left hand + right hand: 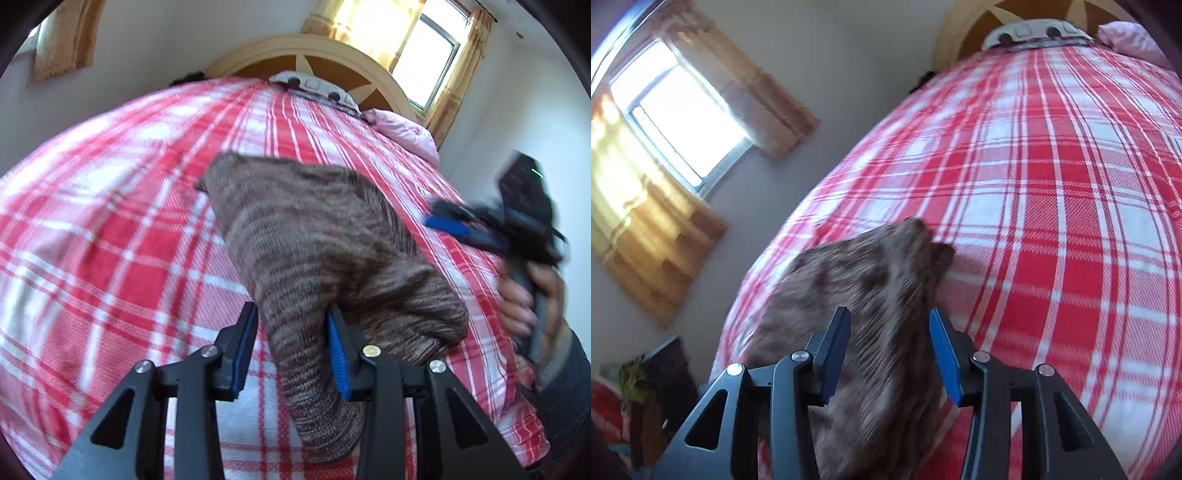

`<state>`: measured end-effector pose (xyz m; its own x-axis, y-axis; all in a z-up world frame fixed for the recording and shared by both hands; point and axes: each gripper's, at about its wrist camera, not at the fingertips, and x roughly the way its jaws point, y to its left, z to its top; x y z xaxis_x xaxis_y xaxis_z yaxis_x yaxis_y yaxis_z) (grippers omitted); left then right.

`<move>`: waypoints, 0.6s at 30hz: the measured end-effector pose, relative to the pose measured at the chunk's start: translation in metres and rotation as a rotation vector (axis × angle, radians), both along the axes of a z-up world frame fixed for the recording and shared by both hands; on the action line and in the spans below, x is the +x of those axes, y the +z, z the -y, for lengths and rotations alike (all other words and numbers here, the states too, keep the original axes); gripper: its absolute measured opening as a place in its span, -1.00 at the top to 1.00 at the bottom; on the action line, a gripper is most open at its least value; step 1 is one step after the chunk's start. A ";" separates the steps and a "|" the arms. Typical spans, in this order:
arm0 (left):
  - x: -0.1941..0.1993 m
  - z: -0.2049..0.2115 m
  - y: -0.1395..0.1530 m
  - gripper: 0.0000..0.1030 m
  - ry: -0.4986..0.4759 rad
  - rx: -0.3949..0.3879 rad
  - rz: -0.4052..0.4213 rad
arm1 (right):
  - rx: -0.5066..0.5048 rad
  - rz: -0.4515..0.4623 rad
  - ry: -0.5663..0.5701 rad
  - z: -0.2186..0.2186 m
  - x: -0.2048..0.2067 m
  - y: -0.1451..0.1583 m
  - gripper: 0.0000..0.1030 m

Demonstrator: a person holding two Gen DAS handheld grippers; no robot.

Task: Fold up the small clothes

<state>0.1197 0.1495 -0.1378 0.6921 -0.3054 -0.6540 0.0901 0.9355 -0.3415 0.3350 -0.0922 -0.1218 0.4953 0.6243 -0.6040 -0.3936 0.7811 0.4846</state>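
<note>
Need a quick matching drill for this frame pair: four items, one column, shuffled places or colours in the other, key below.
Items:
1. brown marled knit garment
2. red and white plaid bedspread
3. pale pink pillow
4. yellow curtains

Descriptions:
A. beside the window
B. covers the whole bed
C. lies between the left claw's open fingers
D. far corner by the headboard

Pairs: 1-C, 2-B, 3-D, 4-A
</note>
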 end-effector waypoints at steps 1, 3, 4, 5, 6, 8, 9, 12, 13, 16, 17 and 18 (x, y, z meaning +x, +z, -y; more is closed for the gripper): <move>-0.004 -0.002 0.007 -0.07 0.021 0.010 0.028 | 0.023 -0.008 0.054 0.000 -0.021 0.005 0.11; -0.006 -0.004 0.013 -0.43 0.058 0.028 0.058 | -0.016 -0.016 0.115 -0.009 -0.052 0.005 0.11; -0.005 -0.003 0.015 -0.43 0.059 0.032 0.062 | -0.047 -0.012 0.141 -0.015 -0.067 0.001 0.11; -0.004 -0.001 0.014 -0.42 0.050 0.029 0.058 | -0.076 -0.012 0.155 -0.021 -0.076 -0.004 0.11; -0.002 0.002 0.012 -0.42 0.039 0.030 0.048 | -0.135 -0.023 0.167 -0.031 -0.084 -0.014 0.11; 0.002 0.013 0.005 -0.42 0.026 0.059 0.021 | -0.219 -0.029 0.165 -0.042 -0.090 -0.033 0.15; 0.003 0.017 0.003 -0.42 0.020 0.073 0.014 | -0.245 -0.023 0.158 -0.044 -0.091 -0.039 0.56; 0.005 0.025 -0.001 -0.44 0.016 0.141 -0.005 | -0.209 -0.035 0.120 -0.034 -0.091 -0.038 0.93; 0.006 0.024 -0.002 -0.44 0.012 0.150 -0.012 | -0.194 -0.040 0.122 -0.028 -0.094 -0.032 0.94; 0.006 0.022 -0.005 -0.54 0.007 0.169 -0.029 | -0.198 -0.084 0.119 -0.006 -0.100 -0.023 0.94; 0.008 0.020 -0.006 -0.55 0.009 0.173 -0.036 | -0.200 -0.134 0.140 -0.004 -0.098 -0.030 0.94; 0.008 0.019 -0.005 -0.55 0.018 0.178 -0.038 | -0.225 -0.182 0.169 -0.005 -0.095 -0.040 0.94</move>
